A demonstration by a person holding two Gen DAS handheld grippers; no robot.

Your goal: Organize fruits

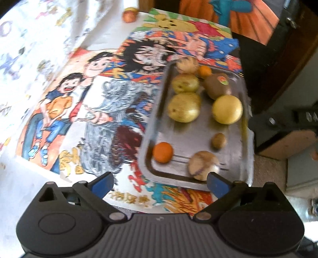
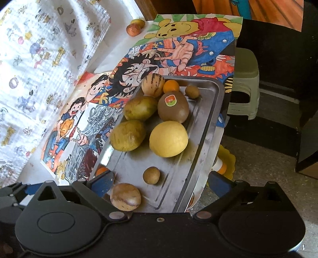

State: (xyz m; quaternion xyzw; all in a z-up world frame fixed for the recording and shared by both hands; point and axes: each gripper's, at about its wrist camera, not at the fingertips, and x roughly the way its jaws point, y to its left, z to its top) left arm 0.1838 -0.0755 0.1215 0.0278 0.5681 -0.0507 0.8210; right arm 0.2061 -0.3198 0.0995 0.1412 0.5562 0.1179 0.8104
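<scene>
1. Left wrist view: the left gripper (image 1: 160, 183) has its jaws spread wide, and nothing sits between its blue fingertips (image 1: 103, 183). It hangs over the near edge of a table covered with cartoon drawings (image 1: 95, 111).
2. A steel tray (image 1: 234, 172) lies to the right on those drawings, its near rim just beyond the right fingertip.
3. On the tray, from near to far: a pale striped fruit (image 1: 202, 164) by the near rim, a small orange (image 1: 163, 152) to its left, a small brown fruit (image 1: 218, 140), a yellow round fruit (image 1: 227, 109), 2 yellow-green fruits (image 1: 183, 107) on the left side, a kiwi with a sticker (image 1: 217, 85), a second orange (image 1: 204, 71) and another striped fruit (image 1: 186, 64) at the far end.
4. Well apart from the tray, a reddish fruit (image 1: 129, 16) rests at the far edge of the table beside a patterned cloth (image 1: 39, 39).
5. Right wrist view: the right gripper (image 2: 161, 183) is also fully spread and grips nothing; the near end of the tray (image 2: 206, 127) lies between its fingers without either pad pressing it.
6. The striped fruit (image 2: 125, 196) sits just beside the left fingertip (image 2: 103, 183), with the small brown fruit (image 2: 151, 175) beyond it.
7. Farther back lie the yellow fruit (image 2: 168, 139), the green ones (image 2: 128, 135), the kiwi (image 2: 173, 106) and a second small brown fruit (image 2: 191, 91).
8. A pale stool (image 2: 244, 83) stands on the floor to the right.
</scene>
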